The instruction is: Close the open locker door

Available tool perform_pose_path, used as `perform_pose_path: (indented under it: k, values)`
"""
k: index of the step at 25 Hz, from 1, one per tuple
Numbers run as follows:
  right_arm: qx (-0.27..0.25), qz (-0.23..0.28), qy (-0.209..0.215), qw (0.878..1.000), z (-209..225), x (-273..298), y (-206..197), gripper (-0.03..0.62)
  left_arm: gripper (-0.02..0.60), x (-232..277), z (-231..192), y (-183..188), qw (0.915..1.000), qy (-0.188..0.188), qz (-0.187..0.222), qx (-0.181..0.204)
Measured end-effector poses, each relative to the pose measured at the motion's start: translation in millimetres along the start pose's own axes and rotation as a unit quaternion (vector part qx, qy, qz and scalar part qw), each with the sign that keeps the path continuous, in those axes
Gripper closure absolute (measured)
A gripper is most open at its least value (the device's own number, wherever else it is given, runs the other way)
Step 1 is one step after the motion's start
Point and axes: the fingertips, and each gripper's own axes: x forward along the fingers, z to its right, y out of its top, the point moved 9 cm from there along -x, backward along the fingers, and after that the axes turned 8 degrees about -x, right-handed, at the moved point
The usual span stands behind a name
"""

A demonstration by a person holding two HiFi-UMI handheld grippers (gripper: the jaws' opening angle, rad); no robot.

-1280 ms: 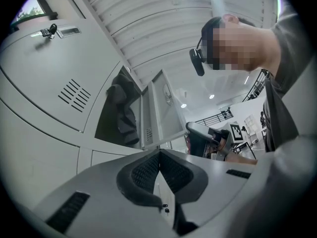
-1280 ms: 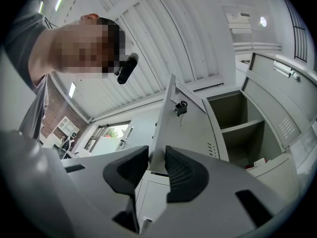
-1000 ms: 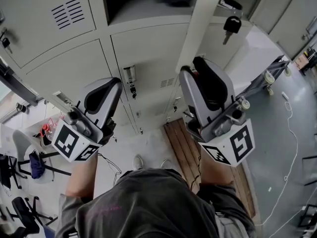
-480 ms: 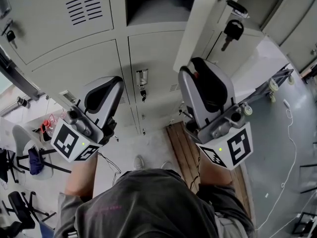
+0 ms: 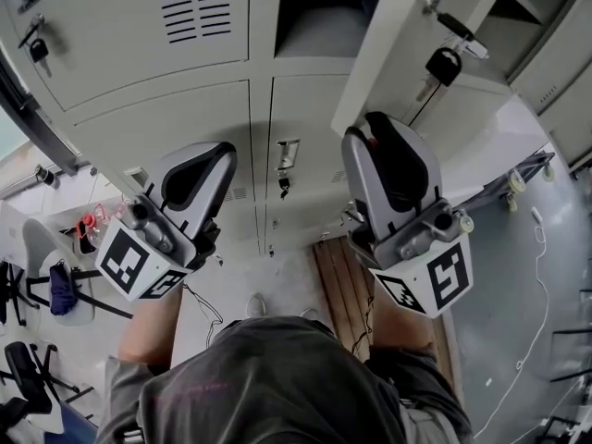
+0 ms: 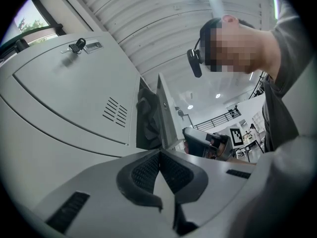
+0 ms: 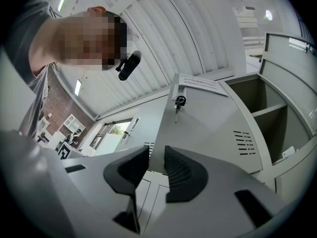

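Nearest the person, the left gripper (image 6: 159, 157) is pressing its jaws together on nothing, while the right gripper (image 7: 156, 157) is holding its jaws narrowly apart and empty by the lower edge of the open locker door (image 5: 379, 44), whose key (image 5: 442, 66) is hanging beside the compartment (image 5: 319, 28) holding a dark bundle (image 6: 147, 118).

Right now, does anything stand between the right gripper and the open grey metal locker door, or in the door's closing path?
Nothing visible does. The right gripper, jaws apart, sits at the lower edge of the open grey metal locker door. A dark cloth seems to lie wholly inside the open compartment.
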Motion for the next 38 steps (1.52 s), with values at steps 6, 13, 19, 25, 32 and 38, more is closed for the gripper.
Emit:
perform_pose_path:
  k: [6,13,19,25,32,38]
  values:
    - [0.004,-0.003,0.007,1.000,1,12,-8,0.491,0.566,-1,-9,0,1.0000,0.004,0.003,0.000]
    - [0.006,-0.013,0.009,1.000,3,26,-17,0.497,0.566,-4,-19,2,0.9999,0.009,0.010,0.003]
    - [0.016,-0.017,0.009,1.000,5,39,-28,0.500,0.566,-10,-28,3,0.9997,0.021,0.010,0.005]
    - [0.029,-0.020,0.006,0.999,4,51,-37,0.502,0.566,-20,-35,5,0.9992,0.037,0.010,0.009]
    - [0.038,-0.024,0.000,0.999,5,64,-47,0.505,0.566,-29,-45,7,0.9985,0.051,0.013,0.011]
    - [0.037,-0.030,-0.004,0.999,8,73,-52,0.511,0.566,-28,-51,4,0.9986,0.050,0.014,0.008]
